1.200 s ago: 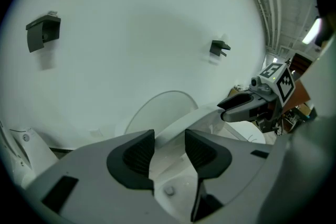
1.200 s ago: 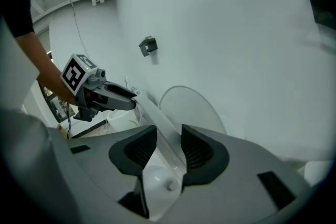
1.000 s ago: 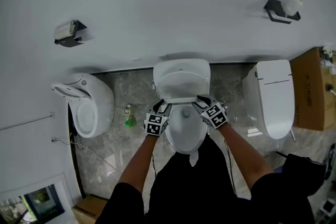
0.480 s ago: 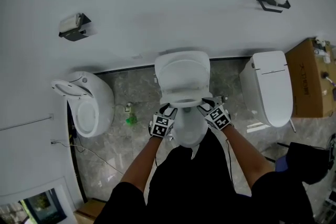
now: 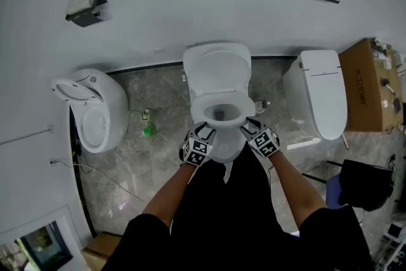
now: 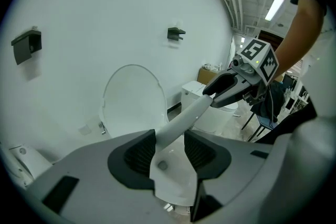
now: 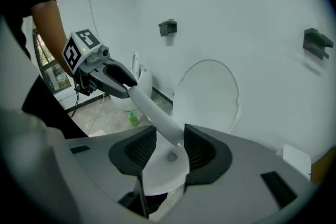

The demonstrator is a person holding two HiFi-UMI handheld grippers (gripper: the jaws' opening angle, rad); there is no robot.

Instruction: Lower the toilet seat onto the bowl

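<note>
The toilet seat [image 5: 240, 112] tilts above the bowl [image 5: 226, 148], lid [image 5: 216, 66] upright.

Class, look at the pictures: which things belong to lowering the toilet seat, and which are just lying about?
Part of the job:
- toilet seat
- bowl

Just lying about:
- green bottle
- cardboard box
- left toilet
- right toilet

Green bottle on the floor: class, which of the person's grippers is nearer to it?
Left. The left gripper, its jaws having just been opening with the toilet seat between them, is on the side toward the green bottle; the right gripper grips the seat's far side.
</note>
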